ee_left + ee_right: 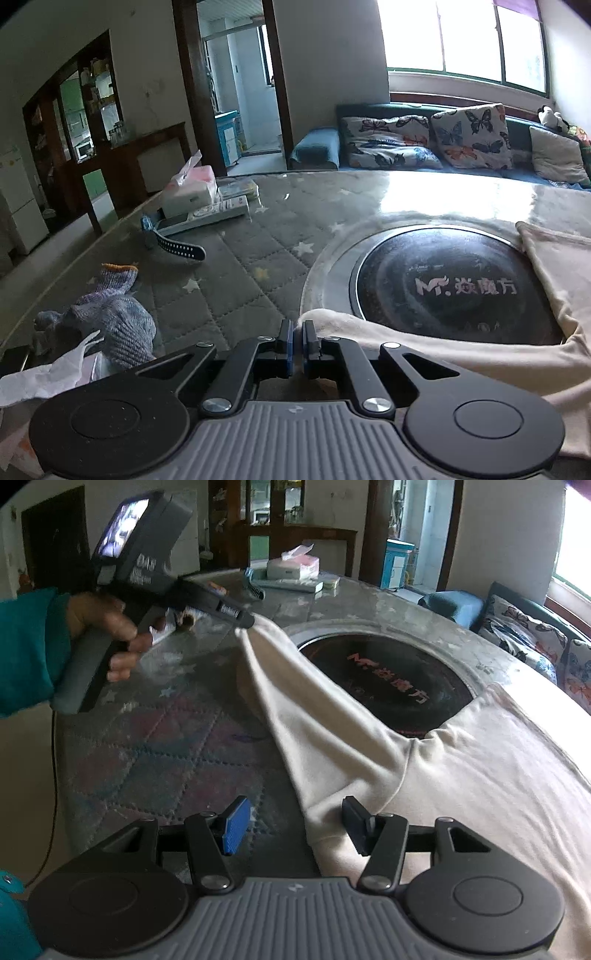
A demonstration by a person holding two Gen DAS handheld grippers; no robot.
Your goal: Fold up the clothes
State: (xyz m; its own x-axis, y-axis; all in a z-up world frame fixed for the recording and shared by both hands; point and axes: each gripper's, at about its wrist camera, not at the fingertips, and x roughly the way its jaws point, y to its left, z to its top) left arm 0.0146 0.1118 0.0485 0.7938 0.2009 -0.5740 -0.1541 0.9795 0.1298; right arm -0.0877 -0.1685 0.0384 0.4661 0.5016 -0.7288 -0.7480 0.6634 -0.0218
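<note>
A cream garment (pixel 461 775) lies over the right side of a round table, partly across a black induction plate (pixel 388 672). One long sleeve (pixel 295 686) stretches up and left to my left gripper (pixel 248 622), which is shut on the sleeve's end and lifts it a little off the table. In the left wrist view the left gripper (pixel 297 334) has its blue pads pressed together on the cream cloth (pixel 406 343). My right gripper (pixel 295 823) stands open low over the sleeve's near edge, nothing pressed between its fingers.
The table (pixel 236 258) carries a grey quilted star cover. A knitted grey-purple glove (pixel 110 314), crumpled paper (pixel 48 376), a watch strap (pixel 177 247) and a tissue box (pixel 192 188) lie on its left part. A sofa with butterfly cushions (pixel 469 136) stands behind. A hand in a teal sleeve (pixel 29 650) holds the left gripper.
</note>
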